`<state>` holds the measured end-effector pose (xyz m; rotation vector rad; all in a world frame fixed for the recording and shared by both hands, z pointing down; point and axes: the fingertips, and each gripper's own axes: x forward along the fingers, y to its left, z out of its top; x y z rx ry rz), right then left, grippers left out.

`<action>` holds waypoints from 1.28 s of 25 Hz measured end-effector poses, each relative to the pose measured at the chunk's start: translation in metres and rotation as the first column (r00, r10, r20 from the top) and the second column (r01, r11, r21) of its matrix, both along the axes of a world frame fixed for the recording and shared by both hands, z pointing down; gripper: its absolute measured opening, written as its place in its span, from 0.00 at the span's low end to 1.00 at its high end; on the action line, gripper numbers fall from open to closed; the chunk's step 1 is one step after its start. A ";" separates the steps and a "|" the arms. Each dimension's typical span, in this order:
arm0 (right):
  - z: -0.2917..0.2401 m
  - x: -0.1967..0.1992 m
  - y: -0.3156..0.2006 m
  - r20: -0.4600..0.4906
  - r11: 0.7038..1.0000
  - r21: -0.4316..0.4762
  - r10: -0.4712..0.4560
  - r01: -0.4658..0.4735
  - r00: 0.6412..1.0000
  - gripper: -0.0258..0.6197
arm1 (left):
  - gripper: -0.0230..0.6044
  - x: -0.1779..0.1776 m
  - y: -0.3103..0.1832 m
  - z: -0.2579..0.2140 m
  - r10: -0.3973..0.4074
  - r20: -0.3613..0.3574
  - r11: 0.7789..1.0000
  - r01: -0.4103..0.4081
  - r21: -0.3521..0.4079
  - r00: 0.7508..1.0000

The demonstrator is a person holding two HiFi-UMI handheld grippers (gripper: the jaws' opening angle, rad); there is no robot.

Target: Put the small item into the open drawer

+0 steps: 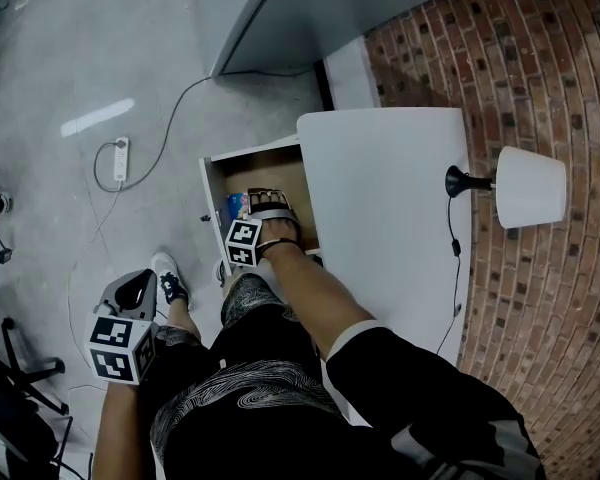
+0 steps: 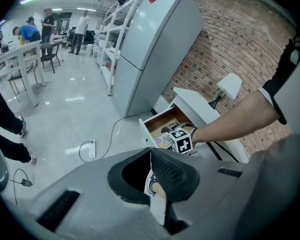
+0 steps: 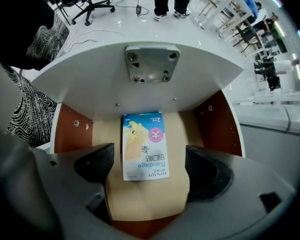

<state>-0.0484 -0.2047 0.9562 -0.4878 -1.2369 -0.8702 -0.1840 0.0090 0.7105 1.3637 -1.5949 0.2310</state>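
A small blue and white bandage box [image 3: 145, 146] lies flat on the wooden floor of the open drawer [image 3: 217, 124]. My right gripper [image 3: 149, 163] hangs over it, open, with one pad on each side of the box and no contact visible. In the head view the right gripper [image 1: 265, 206] reaches down into the drawer [image 1: 212, 183], and the box [image 1: 237, 206] peeks out at its left. My left gripper [image 1: 130, 293] is held low beside the person's leg, away from the drawer, jaws closed and empty. From the left gripper [image 2: 151, 151] view the drawer [image 2: 162, 121] is seen from afar.
The drawer belongs to a white cabinet [image 1: 380, 188] against a brick wall [image 1: 540, 58], with a white lamp [image 1: 525, 183] on its far edge. A power strip [image 1: 120, 158] and cable lie on the grey floor. A grey fridge [image 2: 150, 44] stands beyond; people stand in the background.
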 end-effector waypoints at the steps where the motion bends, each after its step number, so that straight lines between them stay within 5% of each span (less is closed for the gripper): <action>1: -0.003 -0.002 0.001 0.006 1.000 0.000 0.003 -0.003 1.000 0.69 | 0.07 -0.001 0.000 -0.001 0.002 0.001 1.000 -0.002 0.002 1.000; 13: -0.064 -0.015 0.026 0.139 0.985 -0.074 0.168 -0.158 0.976 0.68 | 0.07 0.002 -0.013 -0.032 0.072 0.012 0.994 -0.073 0.084 0.997; 16: -0.089 -0.019 0.032 0.196 0.981 -0.081 0.186 -0.174 0.963 0.42 | 0.07 0.006 -0.017 -0.043 0.099 0.009 0.989 -0.100 0.105 0.995; 21: -0.134 -0.027 0.050 0.288 0.976 -0.096 0.217 -0.197 0.933 0.20 | 0.07 0.013 -0.019 -0.065 0.162 0.032 0.976 -0.165 0.144 0.986; 24: -0.155 -0.028 0.061 0.347 0.959 -0.125 0.281 -0.253 0.895 0.05 | 0.07 0.016 -0.018 -0.072 0.216 0.052 0.962 -0.222 0.156 0.975; 27: -0.178 -0.026 0.068 0.401 0.930 -0.164 0.368 -0.330 0.839 0.05 | 0.07 0.017 -0.020 -0.081 0.269 0.084 0.945 -0.279 0.168 0.960; 32: -0.222 -0.016 0.095 0.466 0.823 -0.343 0.568 -0.453 0.678 0.04 | 0.07 0.015 -0.026 -0.103 0.287 0.120 0.931 -0.306 0.200 0.950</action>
